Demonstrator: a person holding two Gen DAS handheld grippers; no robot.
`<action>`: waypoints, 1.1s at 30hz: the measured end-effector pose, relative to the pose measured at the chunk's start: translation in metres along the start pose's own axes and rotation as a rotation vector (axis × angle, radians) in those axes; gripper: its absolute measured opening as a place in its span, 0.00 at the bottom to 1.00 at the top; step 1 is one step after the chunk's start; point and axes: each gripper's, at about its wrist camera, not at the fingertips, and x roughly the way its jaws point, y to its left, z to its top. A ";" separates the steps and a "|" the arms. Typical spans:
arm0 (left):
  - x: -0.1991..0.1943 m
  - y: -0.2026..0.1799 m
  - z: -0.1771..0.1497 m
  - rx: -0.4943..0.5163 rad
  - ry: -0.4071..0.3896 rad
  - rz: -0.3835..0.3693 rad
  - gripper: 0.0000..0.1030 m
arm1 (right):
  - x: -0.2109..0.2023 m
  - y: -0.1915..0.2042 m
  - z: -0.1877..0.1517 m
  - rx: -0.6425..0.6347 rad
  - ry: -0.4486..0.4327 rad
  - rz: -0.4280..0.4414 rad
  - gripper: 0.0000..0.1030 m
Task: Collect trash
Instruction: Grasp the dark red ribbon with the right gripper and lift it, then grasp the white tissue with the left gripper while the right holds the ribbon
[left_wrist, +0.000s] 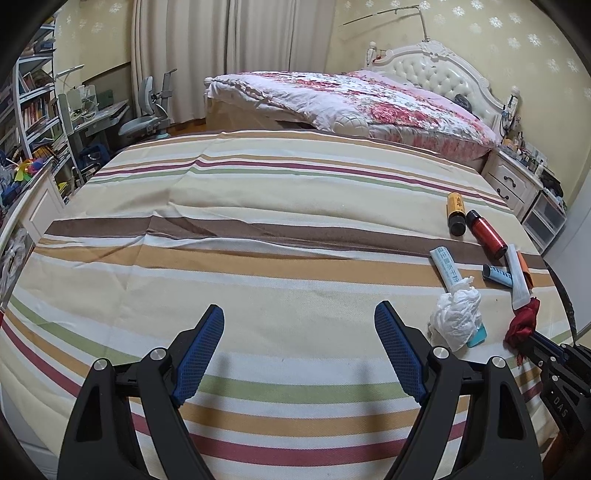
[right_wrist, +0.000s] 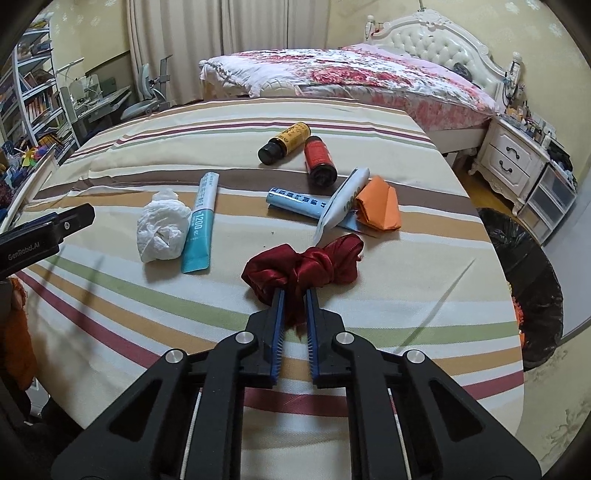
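1. Striped cloth (right_wrist: 110, 155) covers the table in a bedroom, with a black-lined bin (right_wrist: 524, 288) at its right edge
2. Right claw (right_wrist: 294, 295) is clamped shut on the red ribbon (right_wrist: 306, 262), near the table's front; left claw (left_wrist: 299, 325) hangs wide open, empty
3. Lift straight up, so loose loops don't drag the tubes (right_wrist: 332, 206) just behind
4. Ribbon's long axis runs left to right, across the claw

On the striped counter (right_wrist: 110, 155) I count two bottles (right_wrist: 284, 143), three tubes (right_wrist: 201, 221), one tissue wad (right_wrist: 160, 230), one red ribbon (right_wrist: 306, 267), one orange paper (right_wrist: 380, 208).
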 end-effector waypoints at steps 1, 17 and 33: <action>0.000 0.000 0.000 -0.001 0.000 -0.004 0.79 | -0.001 -0.002 0.000 0.005 -0.001 -0.003 0.10; -0.005 -0.042 -0.007 0.093 -0.002 -0.074 0.79 | -0.008 -0.033 -0.003 0.061 -0.033 -0.061 0.10; 0.000 -0.097 -0.013 0.237 0.007 -0.120 0.63 | -0.012 -0.056 -0.010 0.116 -0.061 -0.053 0.10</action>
